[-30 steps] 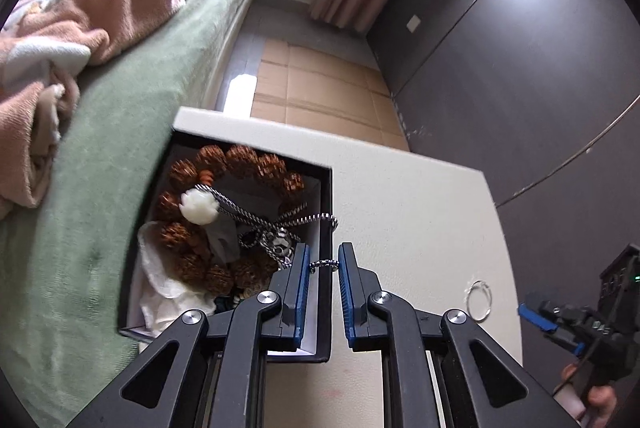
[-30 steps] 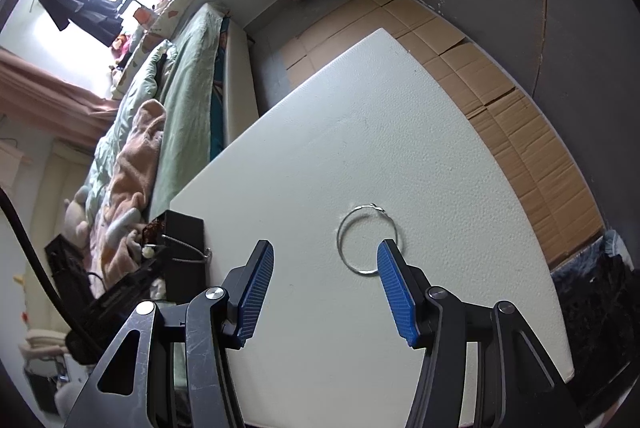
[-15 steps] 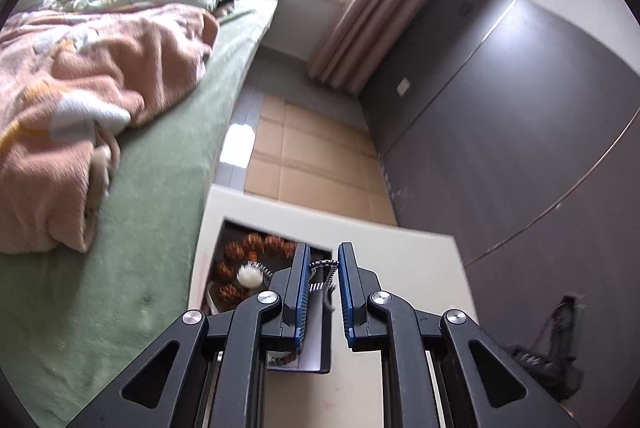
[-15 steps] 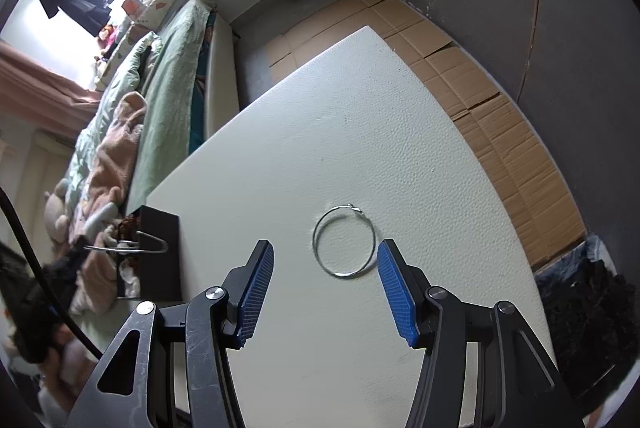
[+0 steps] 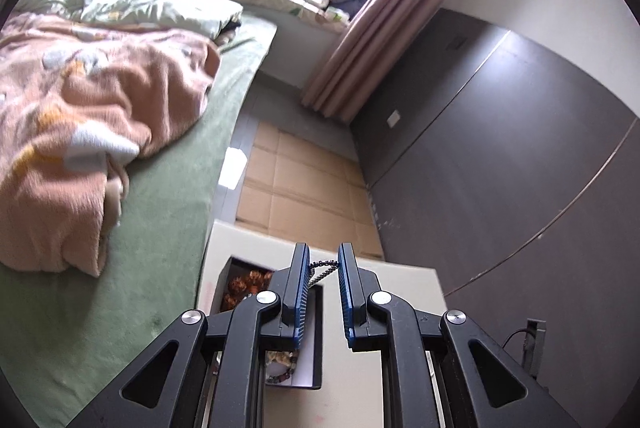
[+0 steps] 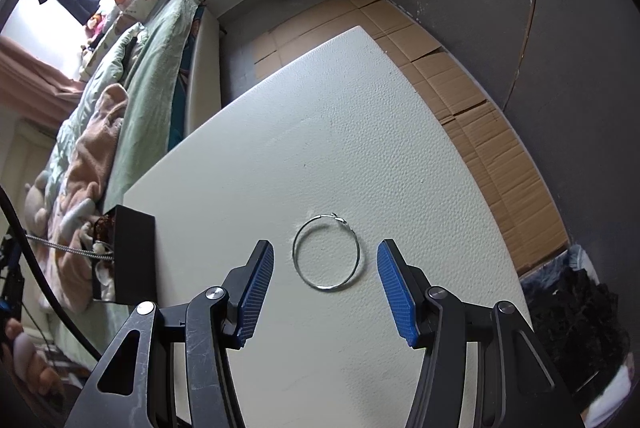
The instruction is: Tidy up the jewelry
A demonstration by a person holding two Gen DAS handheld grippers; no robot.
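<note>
My left gripper (image 5: 323, 260) is shut on a silver chain (image 5: 320, 270), whose links show between the blue pads. It hangs above a black jewelry box (image 5: 318, 328) holding brown bead bracelets (image 5: 244, 284) on the white table (image 5: 400, 288). In the right wrist view the chain (image 6: 60, 246) stretches taut from the box (image 6: 134, 256) toward the left edge. My right gripper (image 6: 325, 246) stands open just above a thin silver hoop (image 6: 328, 288) lying flat on the table (image 6: 320, 132), one pad on each side and neither touching it.
A bed with a green sheet (image 5: 160, 248) and a peach blanket (image 5: 80, 116) runs along the table's left side. Flattened cardboard (image 5: 300, 184) covers the floor beyond. A dark wall (image 5: 500, 168) is at the right, and a dark bag (image 6: 572, 312) lies past the table's right edge.
My left gripper has risen and tilted upward with the chain in it, drawing the chain out of the box, which now looks smaller and lower. The right gripper has barely moved.
</note>
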